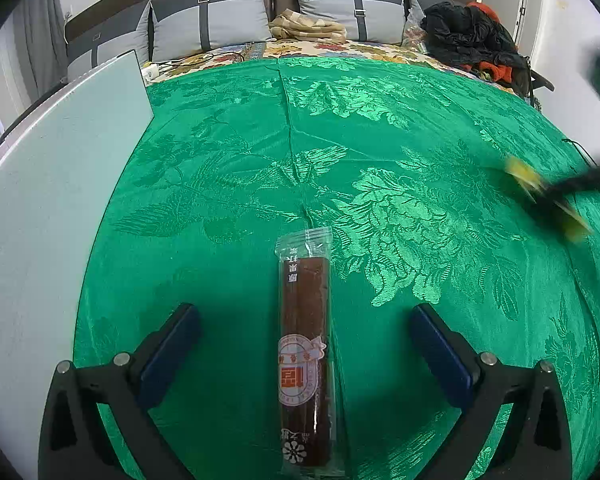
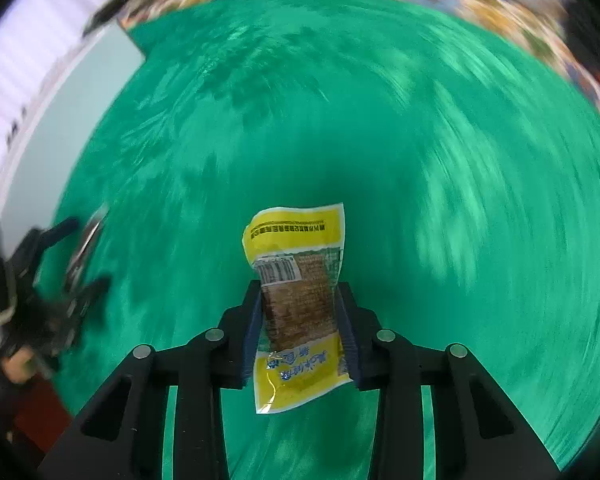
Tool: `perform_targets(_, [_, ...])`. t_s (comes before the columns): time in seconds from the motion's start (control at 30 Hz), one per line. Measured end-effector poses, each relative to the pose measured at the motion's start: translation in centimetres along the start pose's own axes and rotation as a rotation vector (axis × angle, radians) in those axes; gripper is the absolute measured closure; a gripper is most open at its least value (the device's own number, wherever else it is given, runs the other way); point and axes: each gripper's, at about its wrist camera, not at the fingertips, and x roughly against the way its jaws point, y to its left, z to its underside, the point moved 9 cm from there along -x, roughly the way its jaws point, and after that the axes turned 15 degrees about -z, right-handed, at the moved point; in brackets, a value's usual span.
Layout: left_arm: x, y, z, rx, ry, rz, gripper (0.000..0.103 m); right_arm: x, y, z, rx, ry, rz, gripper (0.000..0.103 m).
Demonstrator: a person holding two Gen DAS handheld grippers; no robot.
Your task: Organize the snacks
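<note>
A long brown snack bar in a clear wrapper lies on the green cloth, pointing away from me. My left gripper is open, one finger on each side of the bar, not touching it. My right gripper is shut on a yellow snack packet and holds it above the cloth. In the left wrist view the right gripper shows as a blur with the yellow packet at the right. In the right wrist view the left gripper and the bar are blurred at the left.
A pale blue-grey board lies along the left of the cloth. Behind it is a bed with grey cushions, a folded beige blanket and a pile of black and orange clothes.
</note>
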Motion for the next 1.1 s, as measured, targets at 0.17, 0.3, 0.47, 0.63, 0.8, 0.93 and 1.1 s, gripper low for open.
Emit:
perform_targets(0.17, [0.0,0.0,0.0,0.000,0.000,0.000,0.000,4.1,-1.4,8.4,-0.102,-0.172,0.124,0.076])
perform_targets(0.3, [0.0,0.0,0.0,0.000,0.000,0.000,0.000,4.3,-1.3,10.0,-0.080,-0.250,0.155,0.030])
perform_targets(0.47, [0.0,0.0,0.0,0.000,0.000,0.000,0.000,4.6,-0.8,9.7,0.025,-0.199,0.248,0.029])
perform_targets(0.63, [0.0,0.0,0.0,0.000,0.000,0.000,0.000,3.7,-2.3,9.6,0.044,-0.102,0.288,0.028])
perform_targets(0.8, [0.0,0.0,0.0,0.000,-0.001,0.000,0.000,2.4,-3.5,10.0,-0.005,-0.103,0.222,0.014])
perform_targets(0.93, [0.0,0.0,0.0,0.000,-0.001,0.000,0.000,2.3,-3.5,10.1,-0.010,-0.135,0.228,0.009])
perform_targets(1.1, [0.0,0.0,-0.1,0.000,-0.001,0.000,0.000,2.4,-3.1,10.1,-0.004,-0.167,0.231,0.009])
